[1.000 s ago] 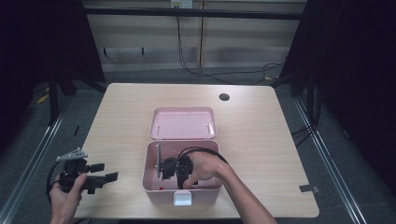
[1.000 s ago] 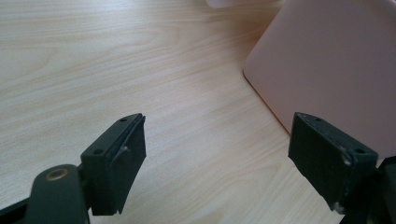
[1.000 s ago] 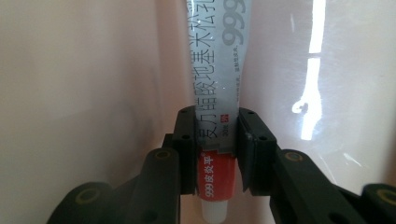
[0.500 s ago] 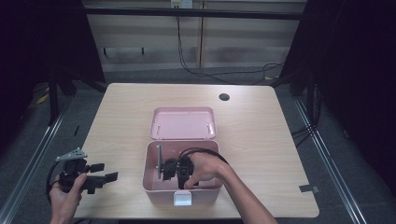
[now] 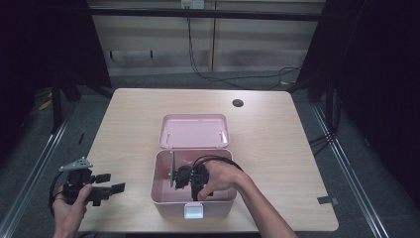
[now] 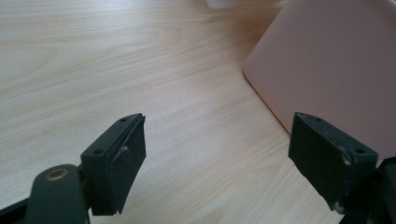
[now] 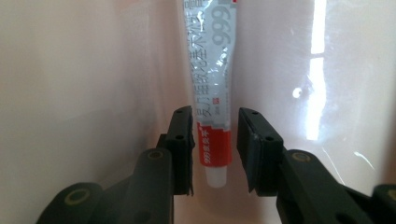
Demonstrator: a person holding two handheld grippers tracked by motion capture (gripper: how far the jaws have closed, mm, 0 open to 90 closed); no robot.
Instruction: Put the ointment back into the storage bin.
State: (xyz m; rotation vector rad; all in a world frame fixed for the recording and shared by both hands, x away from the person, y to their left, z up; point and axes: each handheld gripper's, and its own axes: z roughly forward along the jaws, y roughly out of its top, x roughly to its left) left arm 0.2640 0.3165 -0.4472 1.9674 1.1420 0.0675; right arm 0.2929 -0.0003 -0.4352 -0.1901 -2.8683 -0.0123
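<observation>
From the high view, the right gripper (image 5: 179,177) is down inside the open pink storage box (image 5: 163,196), its body lying roughly level and pointing toward the box's left wall, the right hand (image 5: 221,177) wrapped over it with the forearm coming in from the bottom edge; the box's lid (image 5: 194,131) lies flat just beyond it on the wooden table (image 5: 277,148). The left gripper (image 5: 111,183) is held low over the table, well to the left of the box, pointing toward it, in the left hand (image 5: 72,208). In the left gripper view its jaws stand wide apart with nothing between them, bare tabletop ahead and the box's pink outer wall just off the right jaw. In the right gripper view an ointment tube (image 7: 213,84), silver with a red band and white cap, lies on the box floor straight ahead, its cap end between the two jaws; the jaws have just been opening, and a sliver of gap shows on both sides of the tube, so the pads no longer seem to press it and it looks released. To finish this well, I would open a little further so neither pad drags the tube, then draw straight back along the jaws' own line before lifting, keeping clear of the box wall close on the left.
</observation>
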